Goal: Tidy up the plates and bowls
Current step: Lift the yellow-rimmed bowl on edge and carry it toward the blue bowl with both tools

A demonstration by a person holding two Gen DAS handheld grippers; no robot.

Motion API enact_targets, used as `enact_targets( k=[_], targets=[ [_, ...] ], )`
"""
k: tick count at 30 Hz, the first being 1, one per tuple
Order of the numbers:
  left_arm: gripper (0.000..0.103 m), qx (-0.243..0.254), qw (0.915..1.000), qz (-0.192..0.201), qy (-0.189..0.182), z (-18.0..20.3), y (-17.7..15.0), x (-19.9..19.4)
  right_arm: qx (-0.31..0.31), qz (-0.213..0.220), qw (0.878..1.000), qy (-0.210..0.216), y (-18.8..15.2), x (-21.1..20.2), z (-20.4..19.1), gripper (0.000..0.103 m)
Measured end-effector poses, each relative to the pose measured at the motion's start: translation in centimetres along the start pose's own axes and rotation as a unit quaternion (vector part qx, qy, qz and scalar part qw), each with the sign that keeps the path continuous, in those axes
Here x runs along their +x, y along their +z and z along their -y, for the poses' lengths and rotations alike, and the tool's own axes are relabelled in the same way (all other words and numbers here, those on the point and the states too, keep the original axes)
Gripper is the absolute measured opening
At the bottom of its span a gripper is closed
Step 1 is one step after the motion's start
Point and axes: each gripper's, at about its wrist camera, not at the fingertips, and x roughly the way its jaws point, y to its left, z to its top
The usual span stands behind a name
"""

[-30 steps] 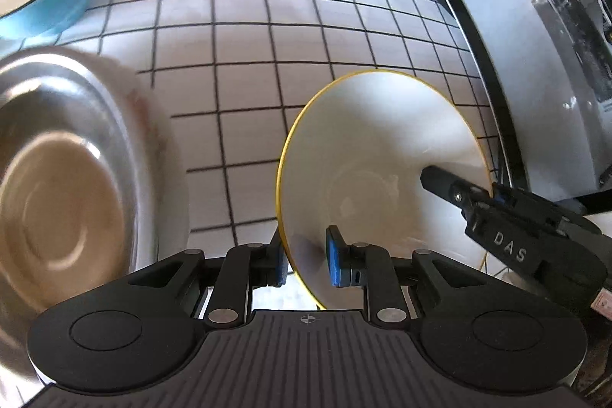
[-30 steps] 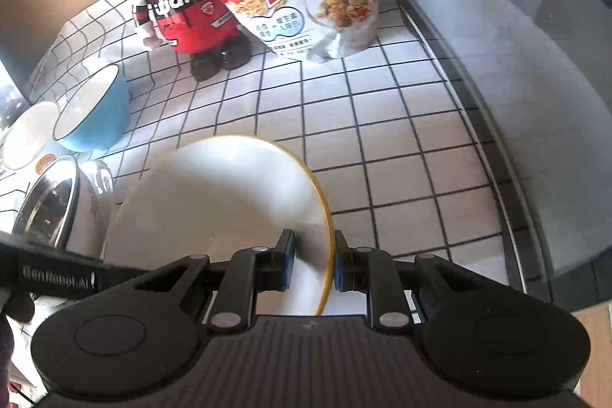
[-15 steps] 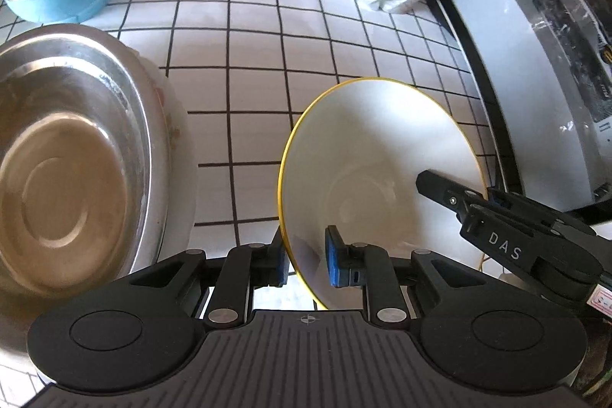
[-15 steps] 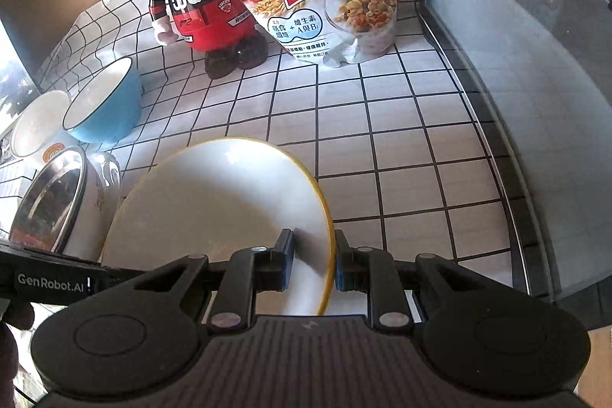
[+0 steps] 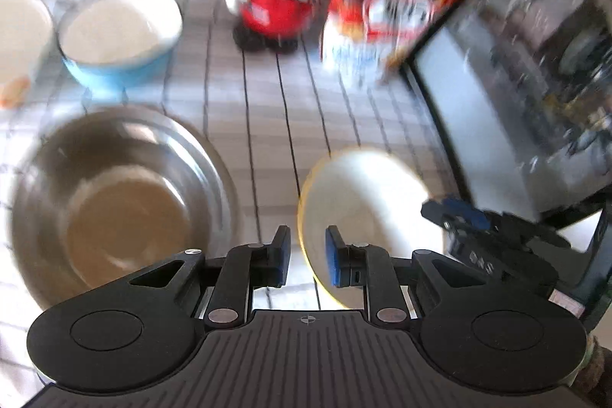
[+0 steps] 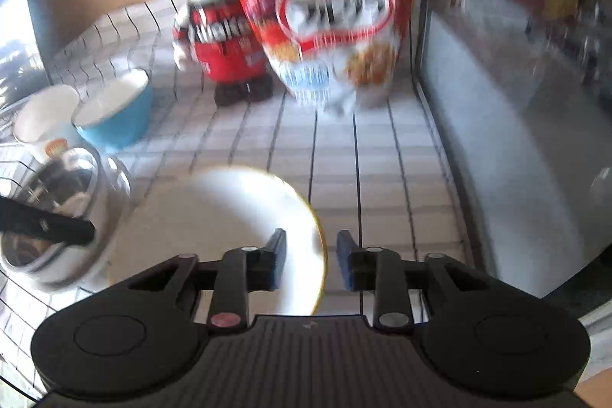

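A white plate with a yellow rim [image 5: 367, 213] is tilted above the tiled counter. My left gripper [image 5: 308, 259] is shut on its near left rim. In the right wrist view the plate [image 6: 214, 217] fills the lower middle. The jaws of my right gripper [image 6: 310, 262] are opening; the rim runs between the pads without being pressed. That gripper also shows at the plate's right edge [image 5: 459, 217]. A steel bowl [image 5: 114, 201] sits left of the plate, with a blue bowl [image 5: 118, 37] and a white bowl [image 5: 19, 37] behind it. Both views are blurred.
A red and black figure [image 6: 214, 25] and a red cereal bag [image 6: 332, 10] stand at the back of the counter [image 6: 382, 178]. A glass-fronted appliance [image 6: 516, 140] closes off the right side. One black finger of my left gripper [image 6: 46, 224] reaches in from the left.
Both grippers have risen and tipped up, so more of the back of the counter shows. The right jaws have parted from the plate's rim. The left grip holds.
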Motion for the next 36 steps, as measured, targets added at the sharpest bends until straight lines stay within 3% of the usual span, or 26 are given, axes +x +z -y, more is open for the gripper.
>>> enact_targets(
  k=[5,7,9,12,15,19,23,27,36],
  targets=[
    [0.022,0.004,0.9947,0.097,0.033,-4.7,5.1,-5.9,0.008,0.054,0.998,0.021,4.3,-2.9,-1.9,0.045],
    [0.022,-0.002,0.9919,0.120,0.041,-7.1,7.4,-7.3,0.015,0.070,0.997,0.029,6.2,-3.6,-3.1,0.053],
    [0.022,-0.017,0.9921,0.118,0.039,-9.6,9.8,-7.5,0.029,0.067,0.997,0.040,8.5,-3.3,-4.6,0.053],
    [0.022,-0.012,0.9956,0.080,0.047,-12.7,14.1,-6.8,0.031,0.032,0.996,0.076,12.8,-2.2,-7.7,0.053],
    [0.022,0.043,0.9963,0.030,0.068,-13.7,18.2,-6.1,0.029,0.015,0.995,0.097,17.5,-1.9,-10.6,0.053],
    [0.022,0.054,0.9967,-0.033,0.050,-16.7,21.8,-3.6,0.066,-0.039,0.988,0.135,21.5,1.1,-13.9,0.056],
    [0.022,0.051,0.9955,-0.067,0.045,-19.8,22.4,1.8,0.084,-0.090,0.987,0.101,20.5,7.1,-16.3,0.056],
    [0.022,0.045,0.9935,-0.100,0.029,-21.9,22.6,5.8,0.141,-0.162,0.973,0.081,18.2,12.8,-16.1,0.055],
    [0.022,0.043,0.9884,-0.145,0.007,-24.0,22.4,10.1,0.206,-0.197,0.956,0.070,16.5,18.7,-16.2,0.055]
  ],
)
